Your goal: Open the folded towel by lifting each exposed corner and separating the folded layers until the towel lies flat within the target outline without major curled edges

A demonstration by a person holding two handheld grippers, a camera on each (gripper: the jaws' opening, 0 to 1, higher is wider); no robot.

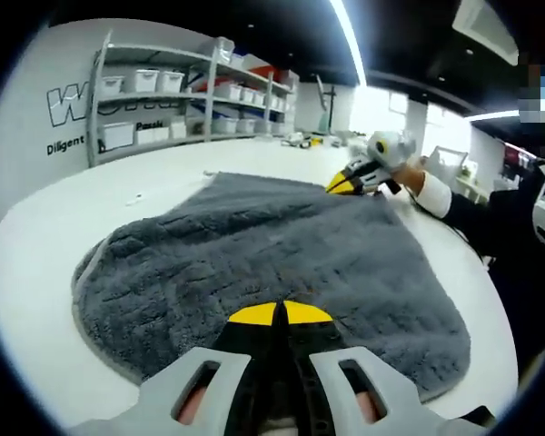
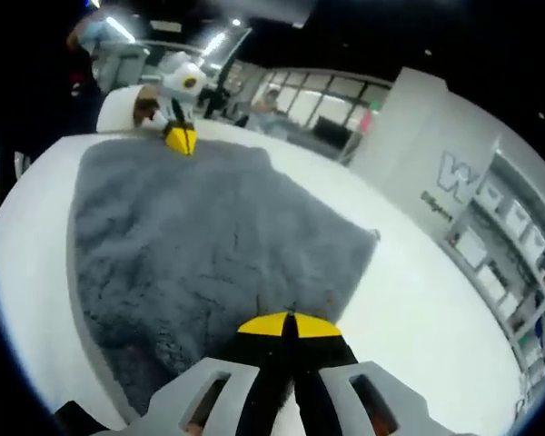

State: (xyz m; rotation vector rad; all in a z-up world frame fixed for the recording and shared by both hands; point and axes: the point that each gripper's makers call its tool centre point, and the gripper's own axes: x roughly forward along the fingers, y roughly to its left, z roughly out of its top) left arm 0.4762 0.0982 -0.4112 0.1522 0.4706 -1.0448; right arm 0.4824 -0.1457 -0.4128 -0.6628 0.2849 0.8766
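Note:
A grey fluffy towel (image 1: 263, 245) lies spread on the white table (image 1: 91, 204), with its surface mostly smooth. My left gripper (image 1: 280, 313) rises from the bottom of the left gripper view, its yellow-tipped jaws shut on the towel's near edge. Across the towel, my right gripper (image 1: 350, 182) pinches the far edge, held by a hand in a dark sleeve. In the right gripper view the towel (image 2: 200, 245) stretches away from my right gripper (image 2: 289, 324), whose jaws are shut on its near edge. My left gripper (image 2: 180, 138) grips the opposite edge there.
Metal shelves with white bins (image 1: 177, 91) stand behind the table against a white wall with lettering. Small items (image 1: 304, 139) sit at the table's far end. A person's dark sleeve (image 1: 490, 227) is at the right. Bare table (image 2: 418, 309) surrounds the towel.

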